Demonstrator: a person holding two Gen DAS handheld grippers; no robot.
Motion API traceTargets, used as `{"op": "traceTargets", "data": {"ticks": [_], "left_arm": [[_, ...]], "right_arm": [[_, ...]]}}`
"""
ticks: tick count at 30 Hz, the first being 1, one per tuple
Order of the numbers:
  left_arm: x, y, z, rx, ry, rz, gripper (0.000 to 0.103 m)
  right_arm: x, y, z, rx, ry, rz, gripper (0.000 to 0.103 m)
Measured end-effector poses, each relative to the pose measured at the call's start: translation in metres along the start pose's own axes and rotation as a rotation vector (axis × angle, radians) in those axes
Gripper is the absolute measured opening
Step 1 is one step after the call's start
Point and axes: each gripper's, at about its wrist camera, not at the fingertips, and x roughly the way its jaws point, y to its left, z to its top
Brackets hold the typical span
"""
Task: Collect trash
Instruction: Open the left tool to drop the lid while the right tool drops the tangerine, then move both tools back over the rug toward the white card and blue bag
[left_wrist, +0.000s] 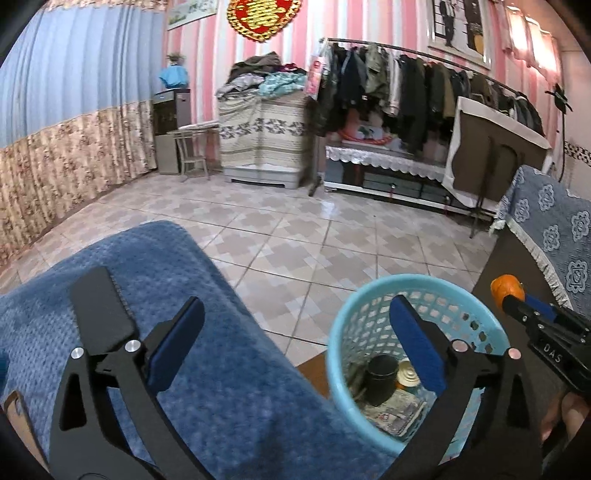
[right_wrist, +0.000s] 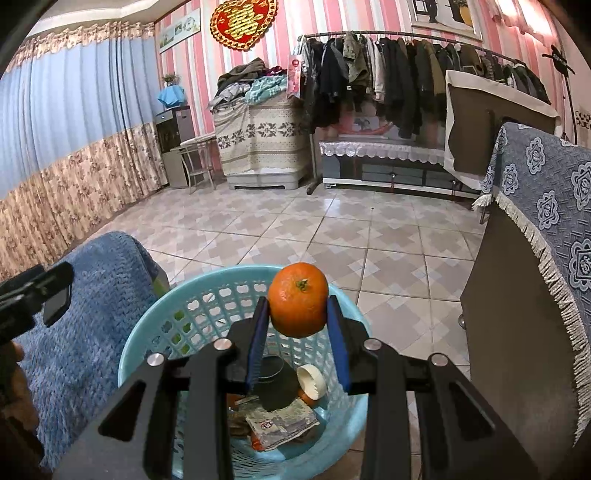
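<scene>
Pinching an orange (right_wrist: 298, 300) between our right fingers (right_wrist: 334, 343), we hold it above the basket (right_wrist: 147, 332). Our left fingers (left_wrist: 177, 343) gape empty. Only the left view shows a can (left_wrist: 408, 373) inside.

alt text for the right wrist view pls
The right gripper clamps an orange between its blue pads, above a light blue basket that already holds a wrapper, a lid and a dark can. Tiled floor lies beyond.

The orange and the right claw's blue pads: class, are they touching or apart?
Touching. The right wrist view shows the orange pinched between both blue pads of the right claw, with no gap on either side, above the blue basket.
</scene>
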Motion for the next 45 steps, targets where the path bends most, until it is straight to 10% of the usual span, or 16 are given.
{"op": "traceTargets", "data": {"ticks": [9,14,23,45], "left_arm": [[-0.019,0.035,-0.013,-0.037,-0.005,0.070,0.097],[-0.028,0.052,-0.016,-0.063,-0.009,0.098,0.097],[-0.053,0.083,-0.024,-0.086,-0.022,0.145,0.097],[-0.132,0.212,-0.097,-0.223,0.014,0.332,0.097]], "right_arm": [[0.009,0.020,0.000,-0.010,0.010,0.026,0.037],[0.003,0.025,0.001,-0.023,-0.025,0.012,0.071],[-0.008,0.032,0.004,-0.041,-0.054,0.015,0.095],[-0.036,0.129,-0.011,-0.249,-0.082,0.130,0.099]]}}
